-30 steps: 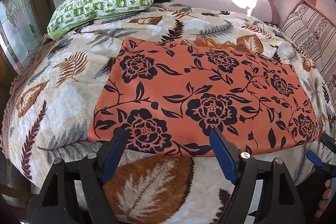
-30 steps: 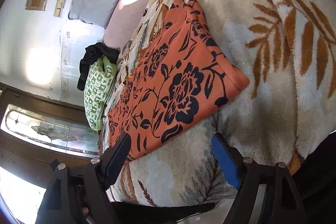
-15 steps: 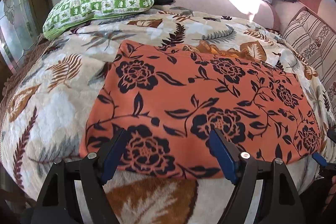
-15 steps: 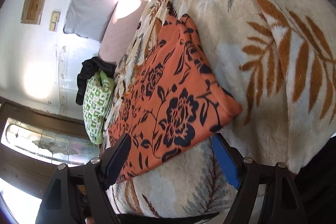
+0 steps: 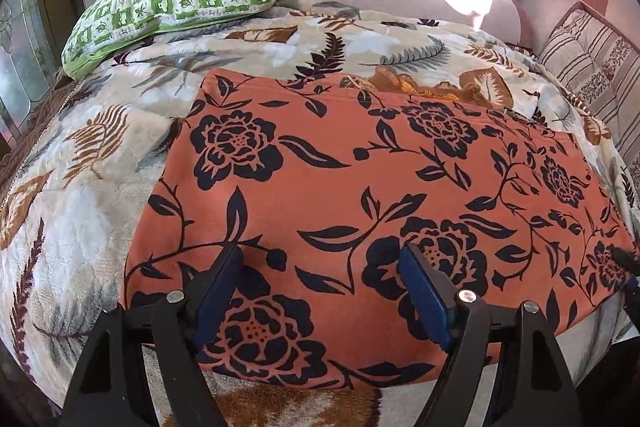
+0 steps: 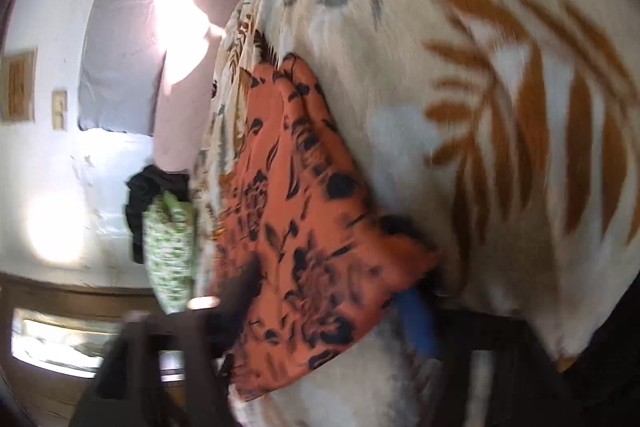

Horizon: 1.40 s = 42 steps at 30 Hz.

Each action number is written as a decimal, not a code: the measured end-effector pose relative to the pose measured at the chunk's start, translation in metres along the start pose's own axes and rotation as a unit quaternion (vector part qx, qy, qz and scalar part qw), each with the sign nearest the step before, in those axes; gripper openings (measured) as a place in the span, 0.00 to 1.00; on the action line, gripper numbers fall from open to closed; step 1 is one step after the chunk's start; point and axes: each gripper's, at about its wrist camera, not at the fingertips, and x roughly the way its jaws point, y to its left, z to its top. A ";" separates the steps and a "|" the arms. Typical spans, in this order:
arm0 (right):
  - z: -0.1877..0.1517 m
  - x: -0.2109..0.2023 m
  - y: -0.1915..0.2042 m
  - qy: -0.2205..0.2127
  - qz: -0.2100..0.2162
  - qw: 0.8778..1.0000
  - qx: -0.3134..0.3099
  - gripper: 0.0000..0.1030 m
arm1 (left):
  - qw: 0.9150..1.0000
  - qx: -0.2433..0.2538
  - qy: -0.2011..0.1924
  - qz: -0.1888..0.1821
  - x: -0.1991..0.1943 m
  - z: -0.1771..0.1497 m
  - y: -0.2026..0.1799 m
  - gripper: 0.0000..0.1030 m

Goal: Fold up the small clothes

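Here the orange floral garment [image 5: 360,195] lies flat on the bed [image 5: 80,195]; the left gripper [image 5: 320,291] gapes wide over its near hem, the right gripper [image 6: 328,307] likewise straddling a corner, likely for folding.

Left wrist view looks low across the bed [image 5: 100,155] toward the pillows [image 5: 168,3]; right wrist view, tilted and blurred, sits close; both share the orange cloth [image 5: 360,195].

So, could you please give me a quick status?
Left gripper open over orange garment. Right gripper open at its corner, blurred. Nothing in the way.
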 end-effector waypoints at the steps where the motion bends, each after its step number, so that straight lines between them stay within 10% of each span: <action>1: 0.000 -0.003 0.004 -0.004 -0.004 1.000 -0.014 0.12 | 1.000 0.000 0.000 0.002 0.000 0.000 0.001 0.78; 9: -0.012 -0.012 -0.008 0.021 -0.050 0.996 -0.077 0.16 | 1.000 0.016 0.006 0.017 0.008 -0.001 -0.002 0.78; 13: 0.006 -0.043 0.017 -0.033 -0.058 0.990 -0.121 0.79 | 1.000 0.015 0.003 0.015 0.010 0.001 -0.001 0.78; 19: 0.073 -0.007 0.064 -0.008 -0.014 0.985 -0.173 0.79 | 1.000 0.018 -0.003 0.013 0.013 -0.001 -0.001 0.81; 27: 0.128 0.101 0.088 0.085 -0.104 0.965 -0.223 0.77 | 1.000 0.012 -0.009 -0.001 0.016 -0.001 0.005 0.85; 29: 0.120 0.110 0.098 0.101 -0.116 0.953 -0.261 0.29 | 1.000 0.013 -0.012 -0.002 0.016 -0.002 0.006 0.86; 31: 0.115 0.100 0.113 0.067 -0.121 0.946 -0.294 0.14 | 1.000 0.014 -0.015 -0.006 0.016 -0.002 0.007 0.86; 42: 0.117 0.068 0.101 0.007 -0.140 0.952 -0.273 0.22 | 1.000 0.015 -0.019 -0.009 0.015 -0.003 0.007 0.88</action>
